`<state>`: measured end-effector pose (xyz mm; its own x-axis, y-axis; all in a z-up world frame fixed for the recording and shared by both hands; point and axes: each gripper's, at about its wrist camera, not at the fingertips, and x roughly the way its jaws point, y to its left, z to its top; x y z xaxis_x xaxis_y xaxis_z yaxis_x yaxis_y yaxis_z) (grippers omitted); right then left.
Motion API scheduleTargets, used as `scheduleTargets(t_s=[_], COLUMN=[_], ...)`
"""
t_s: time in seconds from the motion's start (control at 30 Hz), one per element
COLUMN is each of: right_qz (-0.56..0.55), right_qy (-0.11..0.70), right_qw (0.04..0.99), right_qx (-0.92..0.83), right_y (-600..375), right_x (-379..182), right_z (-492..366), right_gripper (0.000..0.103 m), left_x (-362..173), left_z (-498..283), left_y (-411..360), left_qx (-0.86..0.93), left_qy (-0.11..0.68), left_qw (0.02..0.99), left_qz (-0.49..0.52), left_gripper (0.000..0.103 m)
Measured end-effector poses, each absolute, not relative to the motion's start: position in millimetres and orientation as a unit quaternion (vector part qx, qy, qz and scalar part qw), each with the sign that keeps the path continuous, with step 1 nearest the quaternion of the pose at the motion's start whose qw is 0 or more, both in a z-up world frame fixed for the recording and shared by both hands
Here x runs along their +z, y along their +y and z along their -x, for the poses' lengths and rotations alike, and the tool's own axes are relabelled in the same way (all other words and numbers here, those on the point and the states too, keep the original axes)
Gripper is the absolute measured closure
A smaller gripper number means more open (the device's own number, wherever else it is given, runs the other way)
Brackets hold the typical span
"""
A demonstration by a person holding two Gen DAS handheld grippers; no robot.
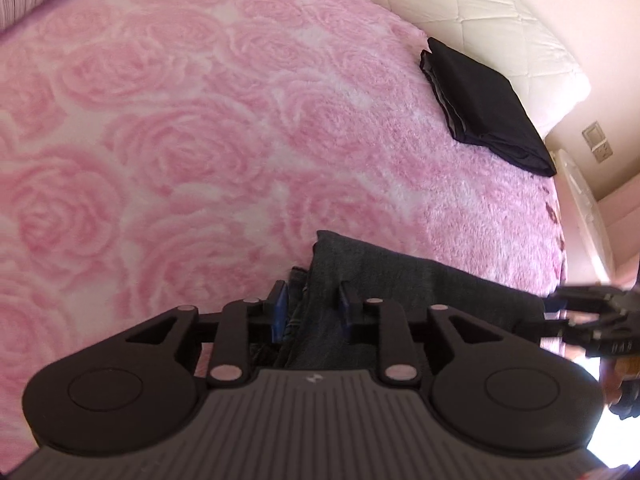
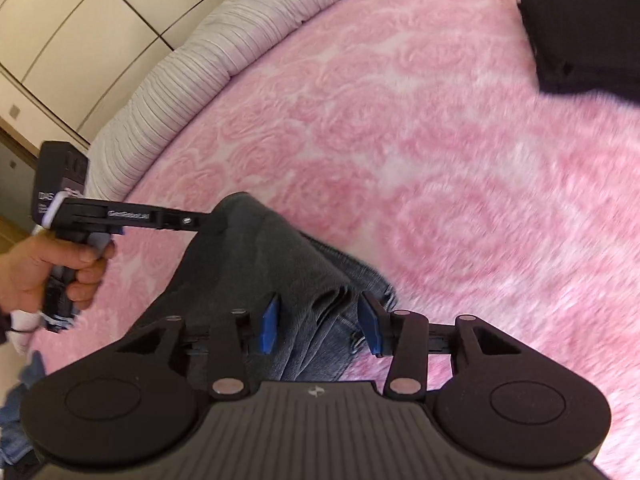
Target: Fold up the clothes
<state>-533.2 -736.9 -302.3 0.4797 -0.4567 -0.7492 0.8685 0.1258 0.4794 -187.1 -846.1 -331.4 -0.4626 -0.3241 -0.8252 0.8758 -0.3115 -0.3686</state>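
A plush pink blanket [image 1: 200,120] with a raised rose pattern covers the bed, its pile fluffy and matt. Folded jeans [image 2: 256,280] show coarse dark denim with visible seams. A folded black garment [image 1: 484,108] is smooth, thin cloth with a faint sheen at its edges. The left gripper [image 1: 311,310] and right gripper [image 2: 320,324] are matt black plastic with ribbed grey housings, dull metal pivot pins and blue rubbery pads [image 2: 269,326]. The cream headboard [image 1: 460,4] looks quilted; a pleated pale fabric bolster [image 2: 208,36] edges the bed.
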Motion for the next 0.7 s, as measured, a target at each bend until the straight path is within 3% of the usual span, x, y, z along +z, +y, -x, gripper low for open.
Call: scheduleTargets(t_s=[0.23, 0.37, 0.5, 0.7], right_qz=[-0.433, -0.379, -0.327, -0.320], right_qy=[0.259, 0.254, 0.277, 0.349], right_qw=[0.708, 0.723, 0.758, 0.733], right_qx=[-0.494, -0.518, -0.492, -0.488], right_y=[-736, -729, -721, -734], right_x=[-281, -258, -251, -297], right_z=[523, 513, 486, 467], right_gripper=[0.058, 0.071, 0.071, 0.076], left_x=[-278, -272, -288, -336], left_z=[172, 192, 224, 249], left_y=[-820, -808, -804, -823], left_qx=[-0.757, -0.774, -0.788, -0.780], left_qy=[0.368, 0.329, 0.282, 0.267], left_qw=[0.420, 0.392, 0.362, 0.355], left_qz=[-0.339, -0.374, -0.411, -0.441], left_gripper=[0.083, 0.084, 0.085, 0.091])
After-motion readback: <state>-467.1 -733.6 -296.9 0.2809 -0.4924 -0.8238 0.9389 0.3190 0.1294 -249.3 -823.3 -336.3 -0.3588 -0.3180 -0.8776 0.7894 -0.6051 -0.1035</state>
